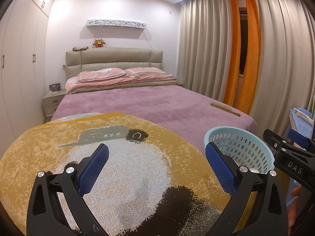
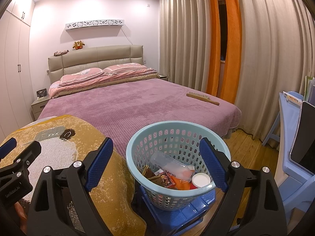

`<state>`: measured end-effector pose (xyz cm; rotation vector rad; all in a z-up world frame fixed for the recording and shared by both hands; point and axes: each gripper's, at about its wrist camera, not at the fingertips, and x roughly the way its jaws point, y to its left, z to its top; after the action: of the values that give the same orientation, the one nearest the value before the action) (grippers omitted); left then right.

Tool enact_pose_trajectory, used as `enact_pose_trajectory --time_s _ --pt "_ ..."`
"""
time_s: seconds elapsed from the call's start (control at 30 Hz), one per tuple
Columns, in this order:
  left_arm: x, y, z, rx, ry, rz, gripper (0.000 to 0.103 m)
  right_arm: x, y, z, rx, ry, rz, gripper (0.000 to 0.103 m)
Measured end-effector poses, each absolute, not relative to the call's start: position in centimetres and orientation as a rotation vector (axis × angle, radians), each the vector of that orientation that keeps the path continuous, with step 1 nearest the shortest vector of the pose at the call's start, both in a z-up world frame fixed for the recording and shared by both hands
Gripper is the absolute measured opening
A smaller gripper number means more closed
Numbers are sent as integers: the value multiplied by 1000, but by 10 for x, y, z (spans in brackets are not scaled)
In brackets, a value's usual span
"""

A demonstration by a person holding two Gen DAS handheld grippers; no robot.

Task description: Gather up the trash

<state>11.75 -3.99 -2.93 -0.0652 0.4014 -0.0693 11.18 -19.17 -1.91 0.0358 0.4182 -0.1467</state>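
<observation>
Item: your left claw [image 1: 156,169], jaws spread wide, holding nothing, over the yellow bear blanket [image 1: 122,177] at the bed's foot.
Item: your right claw [image 2: 156,165], likewise spread and empty, poised over the basket, likely ready to drop or fetch.
Item: pale blue basket [image 2: 157,129], perched on a blue stool [image 2: 187,212] just beside the bed's foot corner, probably raised for easy reach. Trash [image 2: 173,175] lies inside: bottle, wrappers, a white lid.
Item: bed [image 2: 122,106], purple cover; wooden brush [image 2: 202,98] near its right edge.
Room: curtains, wardrobe, wooden floor.
</observation>
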Motion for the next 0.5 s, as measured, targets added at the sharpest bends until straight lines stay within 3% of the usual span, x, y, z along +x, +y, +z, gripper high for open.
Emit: enact_pose_trajectory --time_s 0.5 --pt "117 -42 -30 -54 398 -66 95 113 -191 -19 35 424 -148 85"
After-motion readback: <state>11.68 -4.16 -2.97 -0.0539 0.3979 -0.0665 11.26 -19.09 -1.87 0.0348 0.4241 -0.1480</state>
